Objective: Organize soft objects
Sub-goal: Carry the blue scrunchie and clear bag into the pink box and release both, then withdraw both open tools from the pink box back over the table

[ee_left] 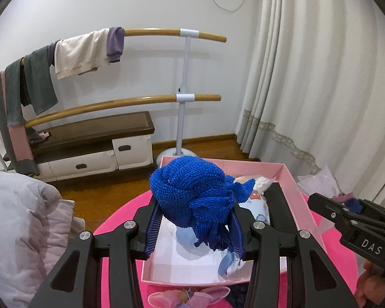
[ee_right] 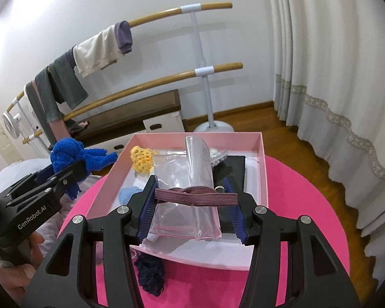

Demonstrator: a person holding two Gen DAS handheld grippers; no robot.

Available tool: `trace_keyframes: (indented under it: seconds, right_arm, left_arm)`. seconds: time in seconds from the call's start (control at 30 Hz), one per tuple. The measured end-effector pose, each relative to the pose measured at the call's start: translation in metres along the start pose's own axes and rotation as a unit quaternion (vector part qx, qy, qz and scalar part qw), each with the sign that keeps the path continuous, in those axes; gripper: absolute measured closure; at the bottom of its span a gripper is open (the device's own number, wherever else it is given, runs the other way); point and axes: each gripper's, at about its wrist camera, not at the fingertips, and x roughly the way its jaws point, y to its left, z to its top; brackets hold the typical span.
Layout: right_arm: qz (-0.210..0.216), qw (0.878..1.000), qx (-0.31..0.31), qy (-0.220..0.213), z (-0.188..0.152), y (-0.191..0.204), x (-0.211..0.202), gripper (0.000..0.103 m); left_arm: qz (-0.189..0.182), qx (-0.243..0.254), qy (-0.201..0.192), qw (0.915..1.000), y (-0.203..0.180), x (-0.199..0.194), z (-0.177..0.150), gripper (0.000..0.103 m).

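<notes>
Left wrist view shows the left tongs (ee_left: 193,227) clenched on a blue knitted piece (ee_left: 192,195), held up above the near-left part of the pink box (ee_left: 292,179). Its fringe hangs straight down toward the white box floor, so the coming move is probably a plain descent and release. Right wrist view shows the right tongs (ee_right: 192,205) clenched on a clear plastic pouch (ee_right: 190,179) with a mauve elastic band (ee_right: 196,196) stretched across the jaws. The pouch's long axis runs away from the tongs, over the box's middle. A yellow crochet piece (ee_right: 141,160) lies in the far-left corner. The box sits on a round pink surface (ee_right: 295,218).
</notes>
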Motion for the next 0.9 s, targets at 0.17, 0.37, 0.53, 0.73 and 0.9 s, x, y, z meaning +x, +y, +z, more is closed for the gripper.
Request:
trace_keyframes:
  seconds: [0.17,0.37,0.53,0.73,0.9]
  right_arm:
    - [0.000,1.000,0.007,0.011,0.000,-0.003,0.014,0.054]
    - [0.000,1.000,0.016,0.022,-0.002,-0.005,0.027,0.047]
    - [-0.002,0.999,0.023,0.028,-0.006,-0.008,0.030,0.037]
    - [-0.009,1.000,0.027,0.014,-0.007,-0.006,0.018,0.000]
    - [-0.020,0.999,0.032,-0.001,-0.007,-0.005,0.002,0.000]
  left_arm:
    - [0.000,0.001,0.014,0.9999,-0.002,0.033,0.008,0.060]
    - [0.003,-0.002,0.032,0.9995,-0.001,0.061,0.010,0.054]
    - [0.008,0.004,0.035,0.9994,0.000,0.070,0.016,0.050]
    - [0.027,0.008,-0.002,0.9996,-0.002,0.042,0.005,0.000]
    - [0.031,0.006,-0.015,0.9994,0.003,0.021,-0.002,0.000]
